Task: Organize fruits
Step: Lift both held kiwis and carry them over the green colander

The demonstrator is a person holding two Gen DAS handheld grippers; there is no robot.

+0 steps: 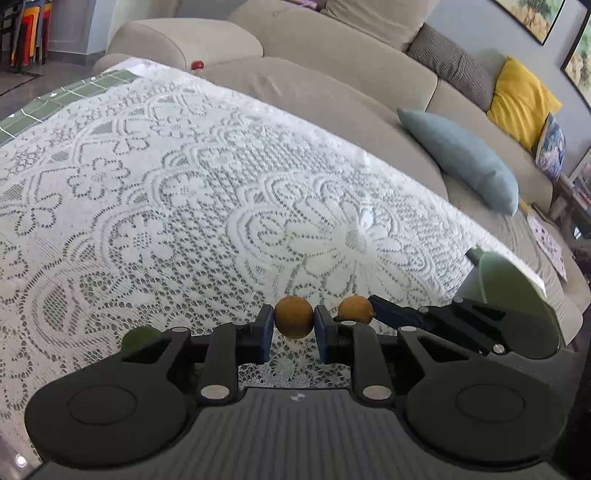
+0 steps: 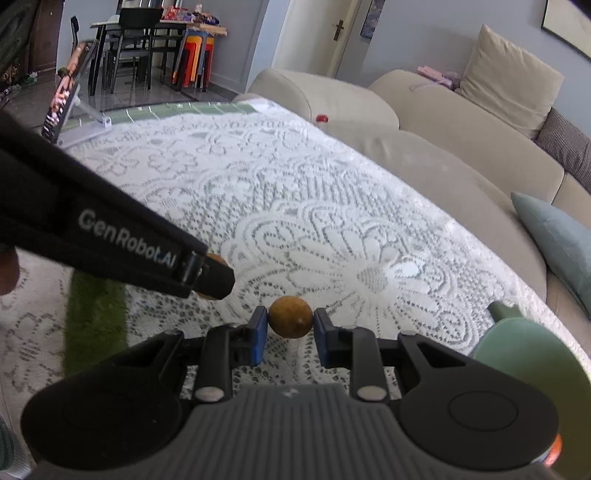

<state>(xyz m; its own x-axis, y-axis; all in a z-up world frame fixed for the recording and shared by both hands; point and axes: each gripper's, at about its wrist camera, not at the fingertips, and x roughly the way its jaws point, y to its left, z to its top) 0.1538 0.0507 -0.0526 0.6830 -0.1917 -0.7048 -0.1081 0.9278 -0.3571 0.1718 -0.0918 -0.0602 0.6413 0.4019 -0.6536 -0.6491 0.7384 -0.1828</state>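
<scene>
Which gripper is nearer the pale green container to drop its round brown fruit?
Probably the right gripper. Each holds a round brown fruit, but the pale green container sits just beside the right one; the left gripper is on its far side.

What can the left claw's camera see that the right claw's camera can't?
Only the left view shows a yellow pillow and a small green fruit by the claw.

Only the right view shows a dining table, stacked bright stools, a propped-up phone and a door.

Both show the lace tablecloth, beige sofa, blue pillow, and each claw squeezing a round brown fruit: left, right.
</scene>
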